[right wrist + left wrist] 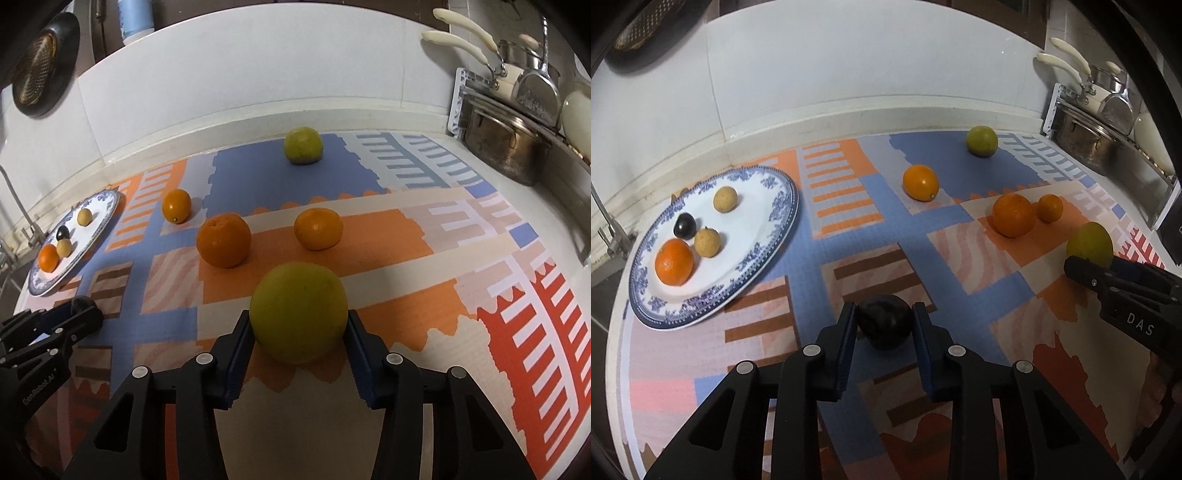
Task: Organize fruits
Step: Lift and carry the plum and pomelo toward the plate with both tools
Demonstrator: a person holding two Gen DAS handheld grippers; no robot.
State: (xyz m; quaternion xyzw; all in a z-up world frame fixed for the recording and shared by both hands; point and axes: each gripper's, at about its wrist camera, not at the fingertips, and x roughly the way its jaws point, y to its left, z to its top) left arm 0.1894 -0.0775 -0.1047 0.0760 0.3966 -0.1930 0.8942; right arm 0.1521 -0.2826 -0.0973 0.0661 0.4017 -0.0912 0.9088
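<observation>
Fruit lies scattered over a patterned mat (369, 236) on the tabletop. The left gripper (884, 314) has its jaws clenched on a dark plum (884, 325), which seems to rest on the mat, though its underside is in shadow. The right gripper (299, 325) has its jaws grasping a large yellow-green citrus (298, 312) low over the mat. Both fruits are round, with no clear long axis. An oval orange fruit (921, 182) lies on its side, its long axis slanting down towards the right. To the left, a blue-and-white plate (768, 236) holds an orange (674, 261), a dark plum and two tan fruits. Three more citrus sit loose on the mat. Letters "DAS" show on the right gripper's body, and "GenRobot.AI" on the left gripper's.
</observation>
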